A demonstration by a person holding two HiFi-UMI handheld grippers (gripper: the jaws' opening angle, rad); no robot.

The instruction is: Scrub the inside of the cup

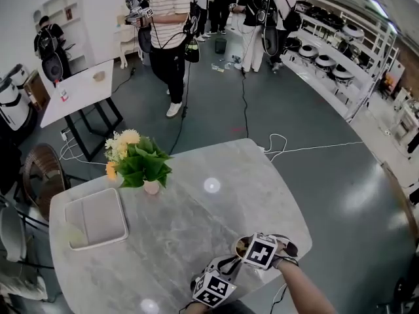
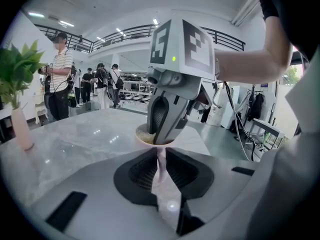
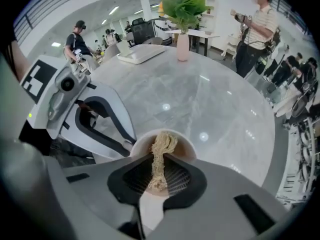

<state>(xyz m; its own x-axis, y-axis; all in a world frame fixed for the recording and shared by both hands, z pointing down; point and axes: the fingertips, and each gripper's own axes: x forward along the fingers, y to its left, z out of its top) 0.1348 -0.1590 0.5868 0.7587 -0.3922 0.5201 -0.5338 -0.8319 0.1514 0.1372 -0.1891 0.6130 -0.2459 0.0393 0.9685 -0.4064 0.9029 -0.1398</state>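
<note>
A pale cup (image 1: pixel 239 243) with a brown inside stands near the marble table's (image 1: pixel 196 227) front right edge. My left gripper (image 1: pixel 228 267) is shut on the cup's thin pinkish handle (image 2: pixel 161 170), which sits squeezed between the jaws (image 2: pixel 160 156). The cup's rim (image 2: pixel 142 138) shows just beyond them. My right gripper (image 1: pixel 252 247) comes down from above and is shut on a beige fibrous scrubber (image 3: pixel 159 166). The scrubber's far end (image 3: pixel 164 143) lies inside the cup (image 3: pixel 190 149). In the left gripper view the right gripper's (image 2: pixel 161 136) tips dip into the cup's mouth.
A small vase of yellow flowers and green leaves (image 1: pixel 139 162) stands at the table's far left. A white rectangular tray (image 1: pixel 97 218) lies on the left side. The table edge (image 1: pixel 298 241) runs close to the cup. Several people stand beyond, with cables (image 1: pixel 275 146) on the floor.
</note>
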